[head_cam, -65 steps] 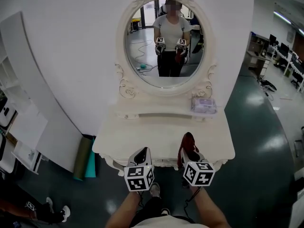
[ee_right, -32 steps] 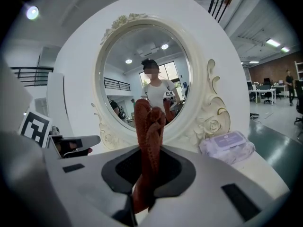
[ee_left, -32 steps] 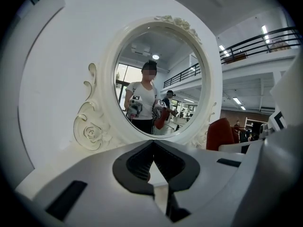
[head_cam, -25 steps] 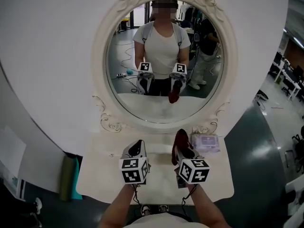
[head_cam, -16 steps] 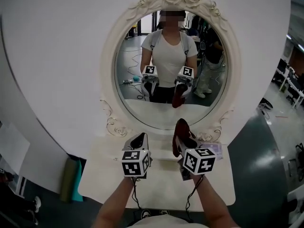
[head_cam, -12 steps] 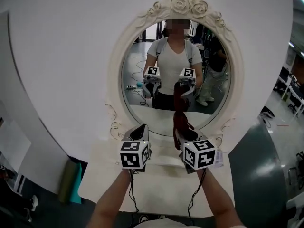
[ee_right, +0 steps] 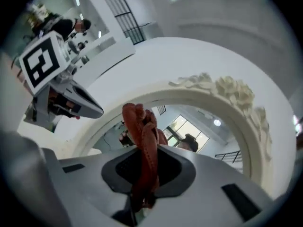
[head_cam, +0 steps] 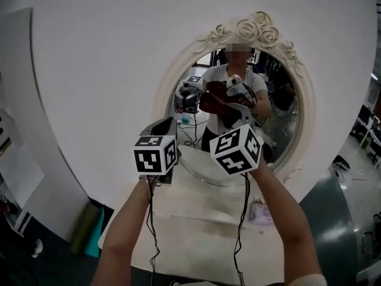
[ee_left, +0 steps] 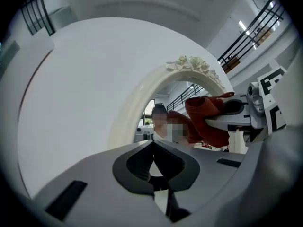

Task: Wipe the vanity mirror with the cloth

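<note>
The oval vanity mirror (head_cam: 280, 130) with its white carved frame (ee_right: 222, 91) stands straight ahead. My right gripper (ee_right: 144, 150) is shut on a dark red cloth (ee_right: 142, 126). In the head view the cloth (head_cam: 215, 102) is raised in front of the glass's upper middle; I cannot tell whether it touches. My left gripper (head_cam: 162, 124) hangs beside the mirror's left rim, and the left gripper view shows it (ee_left: 152, 148) shut with nothing in it. That view also shows the cloth (ee_left: 208, 122) to the right. The glass reflects the person and both grippers.
The white vanity table (head_cam: 196, 219) lies below my arms, with a small purple-white packet (head_cam: 261, 211) on its right side. A green roll (head_cam: 88, 226) leans by the wall at lower left. A white curved wall (head_cam: 89, 70) backs the mirror.
Both grippers have risen from above the tabletop to mirror height. The right one has carried the cloth up in front of the glass, and the mirror looms closer.
</note>
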`<state>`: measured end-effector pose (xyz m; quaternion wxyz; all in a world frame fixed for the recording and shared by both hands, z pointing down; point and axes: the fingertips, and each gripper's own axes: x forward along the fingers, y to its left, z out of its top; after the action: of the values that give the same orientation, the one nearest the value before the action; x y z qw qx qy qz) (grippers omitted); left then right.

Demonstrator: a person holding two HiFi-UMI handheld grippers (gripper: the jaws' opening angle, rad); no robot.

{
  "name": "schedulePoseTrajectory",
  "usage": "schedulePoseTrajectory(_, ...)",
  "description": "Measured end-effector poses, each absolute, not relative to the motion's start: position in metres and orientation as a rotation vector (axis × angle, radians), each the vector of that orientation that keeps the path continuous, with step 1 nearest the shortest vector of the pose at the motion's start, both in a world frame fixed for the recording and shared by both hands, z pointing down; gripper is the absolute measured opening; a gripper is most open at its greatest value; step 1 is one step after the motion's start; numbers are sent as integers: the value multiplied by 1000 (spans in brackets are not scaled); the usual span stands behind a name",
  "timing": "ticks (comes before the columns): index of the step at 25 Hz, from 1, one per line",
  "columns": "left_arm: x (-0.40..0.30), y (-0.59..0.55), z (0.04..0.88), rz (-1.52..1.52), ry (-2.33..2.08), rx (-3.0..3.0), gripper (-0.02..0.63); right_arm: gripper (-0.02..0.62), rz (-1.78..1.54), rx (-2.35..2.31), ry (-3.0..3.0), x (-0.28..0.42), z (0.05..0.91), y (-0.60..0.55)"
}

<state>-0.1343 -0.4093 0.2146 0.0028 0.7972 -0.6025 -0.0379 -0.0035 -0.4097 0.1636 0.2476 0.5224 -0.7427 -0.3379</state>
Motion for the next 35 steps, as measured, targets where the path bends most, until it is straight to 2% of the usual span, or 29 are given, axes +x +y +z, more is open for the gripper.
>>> schedulePoseTrajectory(5, -155, -417, 177, -125, -1926, 2504, 11, 60, -1181, 1418, -1723, -35, 120, -422)
schedulePoseTrajectory(15, -179, -422, 182, -51, -1939, 2480, 11, 60, -1268, 1395, -1553, -69, 116, -438)
schedulePoseTrajectory(35, -195, -417, 348, 61, -1821, 2346, 11, 60, -1140, 1084, -1569, -109, 319, -440)
